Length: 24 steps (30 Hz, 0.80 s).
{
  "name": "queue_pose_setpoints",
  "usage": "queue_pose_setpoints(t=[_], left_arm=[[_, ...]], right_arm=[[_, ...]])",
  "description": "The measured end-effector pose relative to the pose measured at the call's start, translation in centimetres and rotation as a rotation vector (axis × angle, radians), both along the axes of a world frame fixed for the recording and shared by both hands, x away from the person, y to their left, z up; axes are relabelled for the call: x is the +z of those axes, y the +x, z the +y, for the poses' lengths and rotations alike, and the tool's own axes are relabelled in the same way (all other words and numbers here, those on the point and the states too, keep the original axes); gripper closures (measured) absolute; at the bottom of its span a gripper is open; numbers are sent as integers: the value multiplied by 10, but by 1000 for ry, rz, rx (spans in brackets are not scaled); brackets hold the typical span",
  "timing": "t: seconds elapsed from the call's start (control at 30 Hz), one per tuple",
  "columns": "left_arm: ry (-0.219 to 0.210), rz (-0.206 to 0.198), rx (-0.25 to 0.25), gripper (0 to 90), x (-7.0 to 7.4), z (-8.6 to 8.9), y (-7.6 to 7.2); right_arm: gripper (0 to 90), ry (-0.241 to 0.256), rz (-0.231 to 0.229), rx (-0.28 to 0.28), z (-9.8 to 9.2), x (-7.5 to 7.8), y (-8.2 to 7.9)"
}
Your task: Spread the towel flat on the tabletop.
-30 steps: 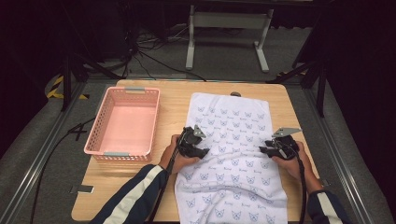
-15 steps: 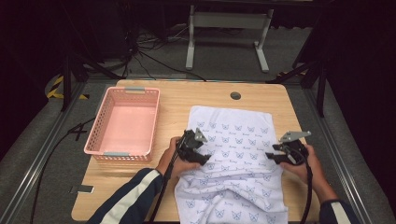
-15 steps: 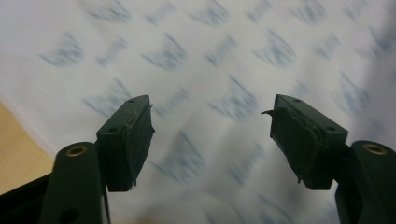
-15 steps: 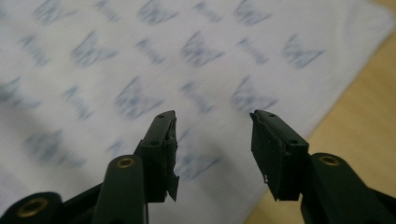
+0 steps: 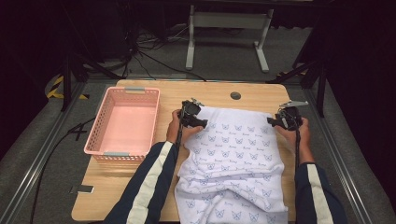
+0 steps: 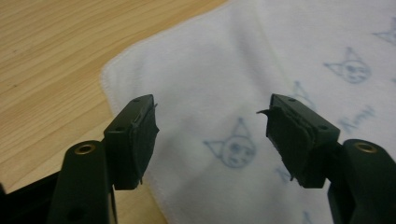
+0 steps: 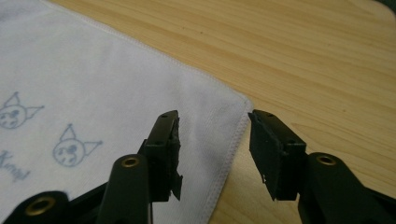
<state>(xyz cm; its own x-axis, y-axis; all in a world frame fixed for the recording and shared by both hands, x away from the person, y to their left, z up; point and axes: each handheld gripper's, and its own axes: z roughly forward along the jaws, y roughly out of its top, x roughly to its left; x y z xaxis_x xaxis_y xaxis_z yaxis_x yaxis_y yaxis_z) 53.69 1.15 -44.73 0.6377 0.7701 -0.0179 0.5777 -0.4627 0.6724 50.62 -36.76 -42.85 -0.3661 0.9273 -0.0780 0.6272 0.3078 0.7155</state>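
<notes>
I see the white towel (image 5: 233, 154) lying spread on the bench (image 5: 215, 91), right of the pink basket (image 5: 123, 121). My left tool (image 6: 212, 128) and right tool (image 7: 212, 149) are both released, jaws apart over its far corners.

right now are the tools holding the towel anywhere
No. Both the left tool and the right tool are open, each over a far corner of the towel, gripping nothing.

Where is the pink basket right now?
In the high view the pink basket sits on the left half of the wooden table, just left of the left claw and the printed towel.
</notes>
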Motion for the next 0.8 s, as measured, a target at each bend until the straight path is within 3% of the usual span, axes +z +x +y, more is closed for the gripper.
queue_pose_setpoints(t=[0.03,0.13,0.2,0.23,0.27,0.3,0.33,0.37,0.5,0.53,0.6,0.67,0.7,0.8], left_arm=[[22,-4,15,345,-1,0,3],[-29,18,48,358,-4,5,10],[-2,7,68,351,-7,6,13],[-15,27,67,340,-10,7,14],[11,32,77,311,-12,8,15],[-24,29,95,276,-14,11,17],[-32,27,105,279,-15,13,18],[-21,21,118,279,-15,13,18],[-28,11,113,252,-17,14,18],[-29,9,121,252,-17,14,17],[-22,19,117,256,-16,13,17],[-18,16,74,378,-14,16,17],[-37,14,87,439,-14,18,18],[-65,31,86,667,-13,26,20]], right_arm=[[525,12,6,-4,0,-2,3],[506,-11,11,-35,-1,-6,8],[489,22,13,-55,-3,-8,12],[483,41,16,-63,-3,-8,13],[472,51,27,-50,-1,-9,15],[462,40,37,-44,1,-10,16],[435,8,64,-55,5,-12,19],[423,9,95,-63,8,-13,20],[388,0,111,-71,12,-15,22],[355,8,126,-79,12,-18,24],[323,36,112,-105,11,-20,25],[331,35,110,-107,11,-21,24],[352,34,111,-103,11,-21,24],[523,40,123,-77,14,-18,22]])
